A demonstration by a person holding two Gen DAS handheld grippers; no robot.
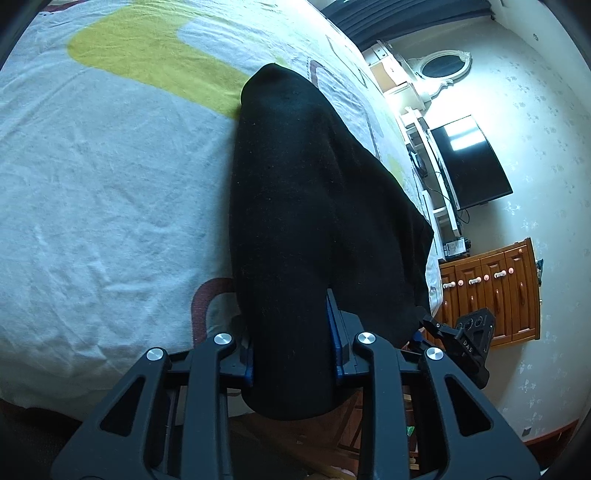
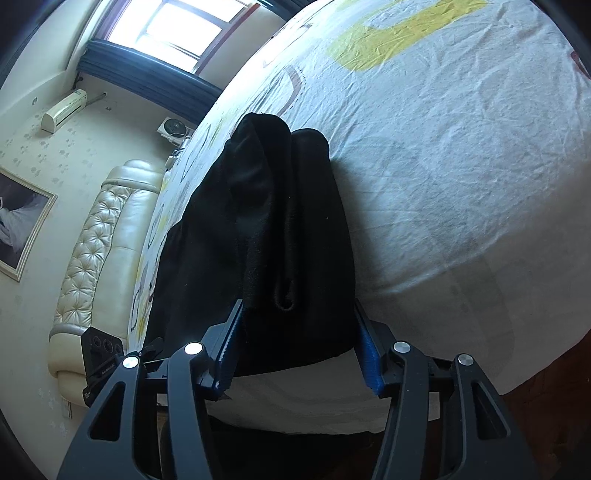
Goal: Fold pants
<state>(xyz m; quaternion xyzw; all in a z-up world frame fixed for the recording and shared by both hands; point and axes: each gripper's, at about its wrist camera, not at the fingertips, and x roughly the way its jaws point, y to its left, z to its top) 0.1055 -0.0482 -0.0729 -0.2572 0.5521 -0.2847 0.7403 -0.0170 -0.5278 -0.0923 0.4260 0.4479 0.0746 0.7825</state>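
Black pants [image 1: 295, 206] lie on a bed with a white, yellow-patterned sheet [image 1: 96, 177]. In the left wrist view my left gripper [image 1: 293, 347] has its blue-padded fingers on either side of a thick bunch of the pants near the bed's edge, and the cloth hangs down past them. In the right wrist view my right gripper [image 2: 295, 350] has its fingers set wide on both sides of the other end of the pants [image 2: 280, 221], which fills the gap between them. The right gripper [image 1: 469, 339] also shows in the left wrist view, and the left gripper [image 2: 103, 350] in the right wrist view.
A wooden cabinet [image 1: 495, 288], a black TV [image 1: 469, 162] and white shelves [image 1: 424, 122] stand beyond one side of the bed. A cream padded headboard [image 2: 96, 266], a wall air conditioner [image 2: 64, 107] and a window [image 2: 177, 26] show in the right wrist view.
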